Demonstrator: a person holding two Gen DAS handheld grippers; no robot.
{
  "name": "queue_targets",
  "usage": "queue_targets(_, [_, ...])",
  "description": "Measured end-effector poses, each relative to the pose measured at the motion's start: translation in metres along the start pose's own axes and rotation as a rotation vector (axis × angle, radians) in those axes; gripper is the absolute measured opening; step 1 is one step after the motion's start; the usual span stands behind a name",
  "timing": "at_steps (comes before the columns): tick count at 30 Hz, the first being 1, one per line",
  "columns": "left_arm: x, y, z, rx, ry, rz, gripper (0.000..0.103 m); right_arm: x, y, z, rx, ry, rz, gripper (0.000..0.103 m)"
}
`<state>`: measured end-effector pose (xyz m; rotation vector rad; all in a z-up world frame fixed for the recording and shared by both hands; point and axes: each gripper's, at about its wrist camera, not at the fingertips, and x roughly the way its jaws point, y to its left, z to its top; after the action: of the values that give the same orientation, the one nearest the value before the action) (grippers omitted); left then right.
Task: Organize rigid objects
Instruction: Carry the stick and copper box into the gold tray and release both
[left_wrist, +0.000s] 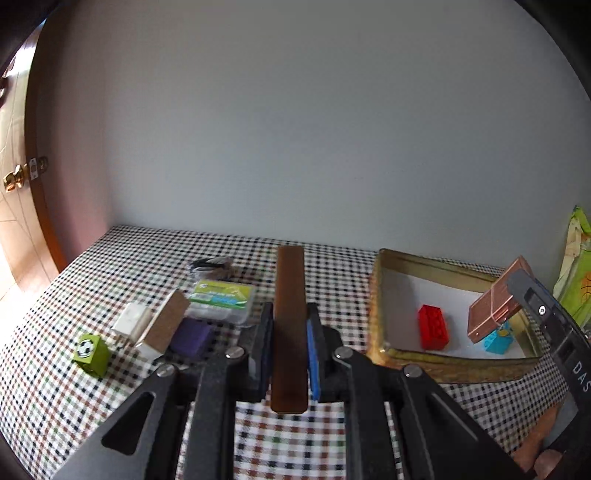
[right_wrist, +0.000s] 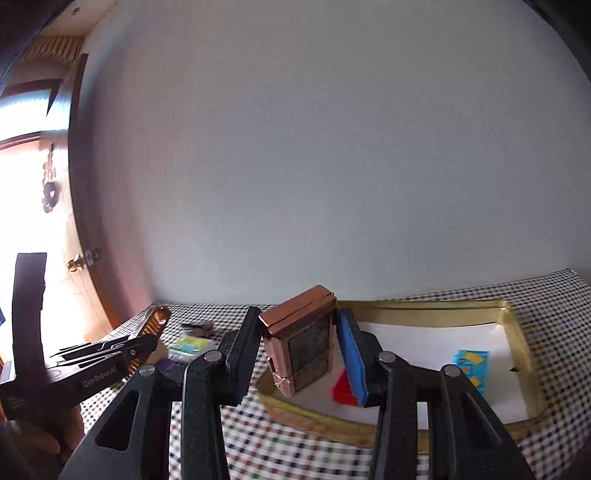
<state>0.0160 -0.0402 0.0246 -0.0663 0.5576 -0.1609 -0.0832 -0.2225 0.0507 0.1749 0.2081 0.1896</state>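
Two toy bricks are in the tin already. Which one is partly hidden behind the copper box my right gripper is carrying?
The light blue brick: the copper box held by the right gripper overlaps it. The red brick, further left in the gold tin, shows whole.

Tablecloth (left_wrist: 110, 266): woven cloth, matt, checked.
Tray (left_wrist: 454, 363): gold-toned metal, glossy walls, lined with matt white paper (left_wrist: 417, 295).
Copper case (right_wrist: 301, 341): metallic, shiny copper finish with darker panels (held between the right tool's pads).
Brown strip (left_wrist: 290, 325): smooth, slightly glossy, looked like wood or plastic; cannot tell which.
Red brick (left_wrist: 433, 326): smooth glossy plastic.
Left tool (left_wrist: 290, 343): matt, grainy black plastic, blue foam-like pad, bright metal pins.
Green cube (left_wrist: 91, 353): smooth plastic look.
Wall (left_wrist: 295, 129): matt, plain.
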Motion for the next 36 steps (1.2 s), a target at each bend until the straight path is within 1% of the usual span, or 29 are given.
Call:
queue_targets(7, [0.007,-0.043,0.003,0.058,-0.001,-0.053,0.014,-0.009,-0.052,0.007,0.047,-0.035,-0.088,0.044])
queue_targets(8, [0.01,-0.051,0.003,0.067,-0.001,-0.064,0.014,-0.01,-0.059,0.008,0.045,-0.038,-0.107,0.041])
queue_targets(9, [0.01,-0.056,0.003,0.074,-0.002,-0.072,0.014,-0.011,-0.068,0.008,0.041,-0.039,-0.125,0.025])
queue_targets(10, [0.011,-0.064,0.003,0.081,-0.003,-0.082,0.014,-0.014,-0.079,0.007,0.037,-0.036,-0.144,0.022])
queue_targets(13, [0.019,-0.08,0.004,0.101,0.004,-0.102,0.014,-0.01,-0.101,0.006,0.045,-0.02,-0.196,0.022])
queue_targets(17, [0.036,-0.111,0.005,0.13,0.034,-0.13,0.014,0.002,-0.128,0.0,0.108,0.048,-0.211,0.022])
queue_targets(19, [0.046,-0.122,0.005,0.146,0.047,-0.137,0.014,-0.001,-0.14,0.001,0.16,0.045,-0.203,0.022])
queue_targets(21, [0.055,-0.138,0.002,0.162,0.066,-0.15,0.014,-0.009,-0.151,0.004,0.178,0.024,-0.206,0.022])
queue_targets(23, [0.064,-0.151,-0.002,0.181,0.085,-0.157,0.014,-0.012,-0.152,0.005,0.174,0.017,-0.215,0.022])
queue_targets(24, [0.065,-0.158,-0.003,0.186,0.094,-0.16,0.014,-0.012,-0.152,0.006,0.173,0.026,-0.273,0.022])
queue_targets(30, [0.081,-0.18,-0.014,0.198,0.155,-0.204,0.014,-0.003,-0.162,0.01,0.197,0.041,-0.279,0.022])
queue_targets(34, [0.092,-0.189,-0.02,0.199,0.194,-0.212,0.015,-0.006,-0.162,0.01,0.189,0.015,-0.299,0.022])
queue_targets(35, [0.095,-0.192,-0.021,0.2,0.199,-0.211,0.017,-0.008,-0.162,0.011,0.191,0.009,-0.304,0.023])
queue_targets(36, [0.096,-0.194,-0.023,0.206,0.202,-0.209,0.03,-0.009,-0.162,0.011,0.196,0.006,-0.309,0.027])
